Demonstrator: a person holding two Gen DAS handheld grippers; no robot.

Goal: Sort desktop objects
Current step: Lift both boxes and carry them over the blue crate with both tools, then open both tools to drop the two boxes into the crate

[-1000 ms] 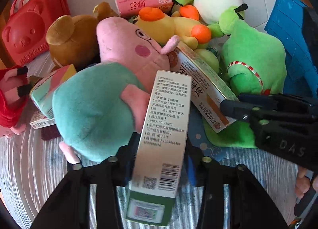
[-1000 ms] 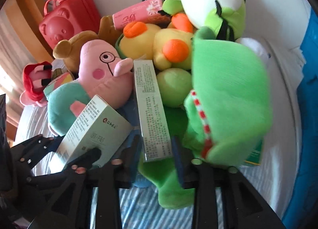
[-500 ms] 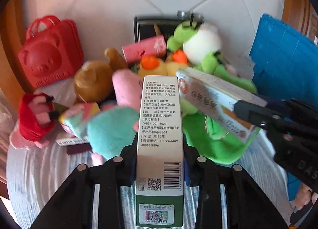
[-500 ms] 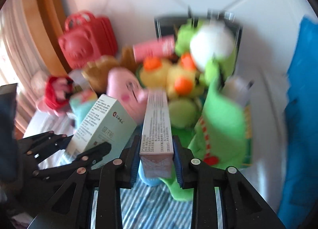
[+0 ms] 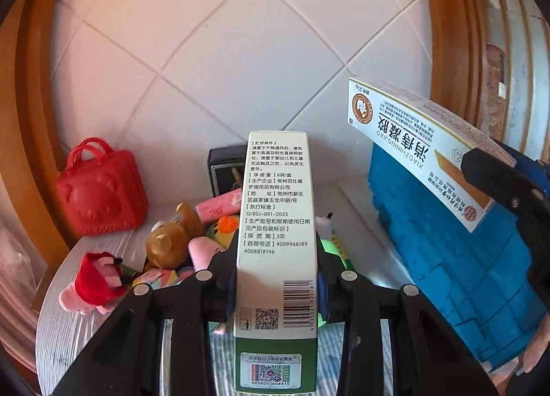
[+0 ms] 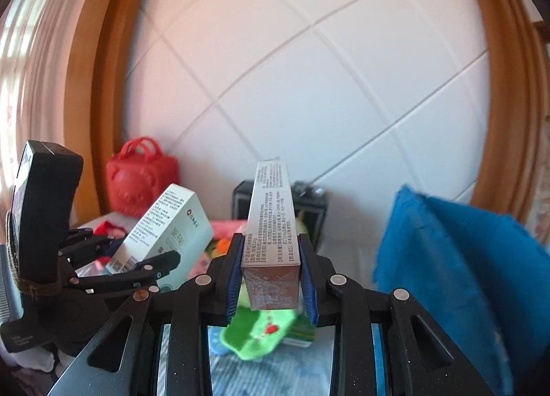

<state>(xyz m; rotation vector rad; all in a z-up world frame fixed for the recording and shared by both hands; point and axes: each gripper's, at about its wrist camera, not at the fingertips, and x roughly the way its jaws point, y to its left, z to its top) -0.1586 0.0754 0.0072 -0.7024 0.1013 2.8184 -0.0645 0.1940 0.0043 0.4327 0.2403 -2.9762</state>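
Left wrist view is showing the left gripper (image 5: 276, 287) pinching a tall white-and-green cardboard carton (image 5: 276, 224), long axis running forward along the fingers; the right gripper (image 6: 271, 275) is likewise clamping a slim grey printed box (image 6: 271, 224), both raised above the plush-toy pile (image 5: 178, 244).

This looks like a room in a home. Ahead of the tongs stands a white tiled wall (image 6: 309, 86) with a wooden frame (image 6: 99, 69) at both sides, and far to the left a light curtain (image 6: 20, 52) hangs by a window. Below and ahead, a table (image 5: 65, 320) carries soft toys (image 5: 168, 244), a red bear-shaped bag (image 5: 101, 189) and a dark picture frame (image 5: 223, 169).
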